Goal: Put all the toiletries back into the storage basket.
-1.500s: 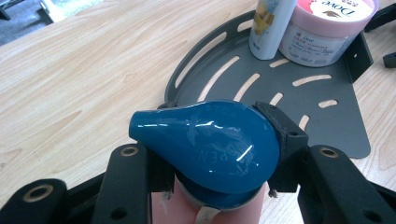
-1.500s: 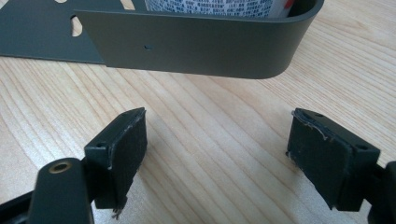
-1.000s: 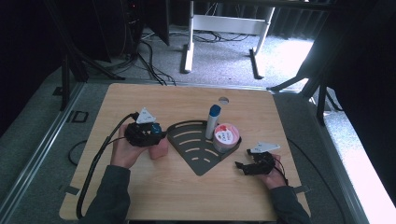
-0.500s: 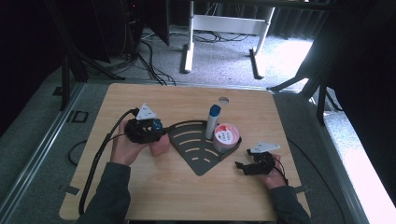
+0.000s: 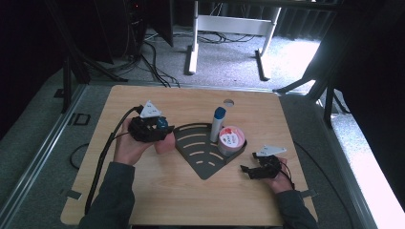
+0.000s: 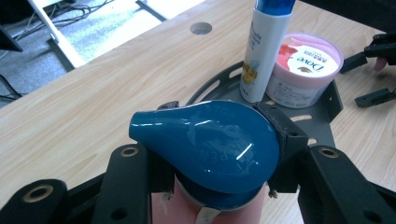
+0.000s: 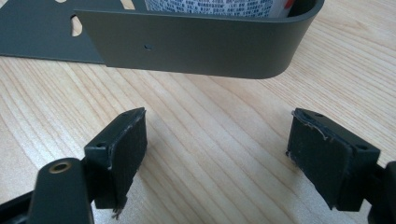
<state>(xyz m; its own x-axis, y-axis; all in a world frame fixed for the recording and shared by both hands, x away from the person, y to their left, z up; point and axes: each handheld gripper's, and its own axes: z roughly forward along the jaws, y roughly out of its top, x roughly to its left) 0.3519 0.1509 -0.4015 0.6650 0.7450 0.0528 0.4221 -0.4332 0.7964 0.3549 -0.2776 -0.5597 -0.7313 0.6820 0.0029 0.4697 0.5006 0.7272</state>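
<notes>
Bare wooden table [image 5: 157,200] spreads wide at the frame's lower centre, where the left gripper [image 5: 160,128] clamps a pink bottle with a blue cap [image 6: 210,144] just left of the dark corner rack [image 5: 203,160], while the right gripper [image 5: 250,170], jaws apart and empty, rests at lower right near the rack's curved wall.

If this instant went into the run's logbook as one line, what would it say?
left gripper: shut on pink bottle, beside rack | right gripper: open, holding nothing, near rack wall | rack holds tall bottle, pink tub

A pink bottle [image 5: 165,142] with a glossy blue cap [image 6: 210,140]; dark grey tray [image 5: 203,164]; pink-lidded tub [image 5: 231,138].
</notes>
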